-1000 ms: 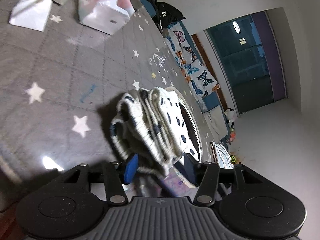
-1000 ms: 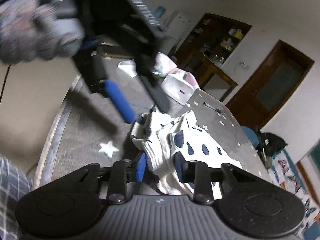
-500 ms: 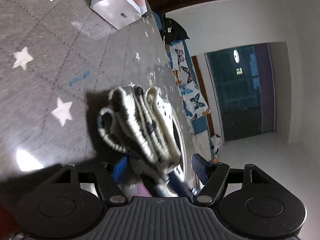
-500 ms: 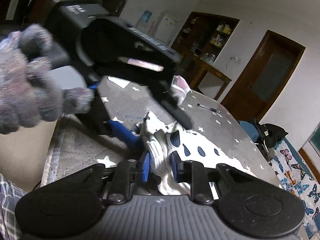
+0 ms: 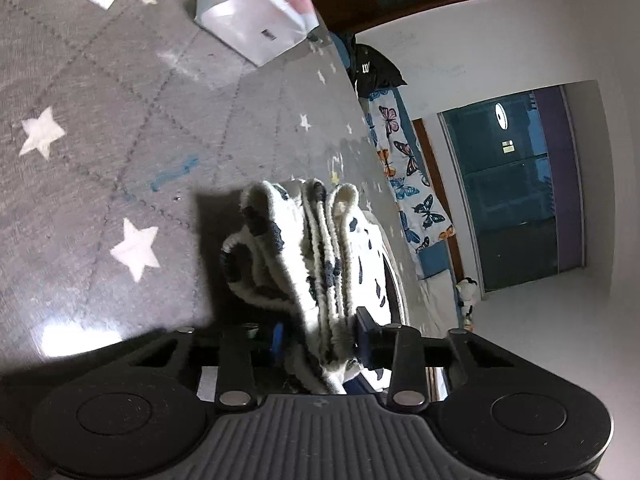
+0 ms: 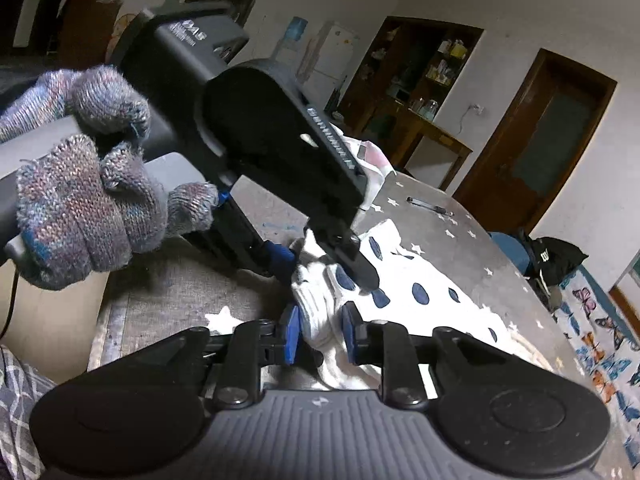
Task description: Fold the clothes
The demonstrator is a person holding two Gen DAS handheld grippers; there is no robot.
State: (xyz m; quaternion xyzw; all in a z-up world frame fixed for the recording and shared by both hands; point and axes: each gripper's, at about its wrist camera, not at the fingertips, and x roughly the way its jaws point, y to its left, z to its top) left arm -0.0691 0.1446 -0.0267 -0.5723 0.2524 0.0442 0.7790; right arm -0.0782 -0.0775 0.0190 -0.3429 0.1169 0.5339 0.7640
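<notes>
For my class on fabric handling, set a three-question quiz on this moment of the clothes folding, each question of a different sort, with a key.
1. True or false: the spotted garment lies flat and untouched on the grey star-print table cover.
2. Which tongs have fabric between their pads? A) left tongs only B) right tongs only C) both
3. Fill in: the hand holding the left tongs wears a knitted ____.

Key
1. False: its near edge is bunched into folds and lifted by the tongs.
2. C: the right tongs pinch a fold; the left tongs are closing on stacked layers.
3. Glove.
</notes>
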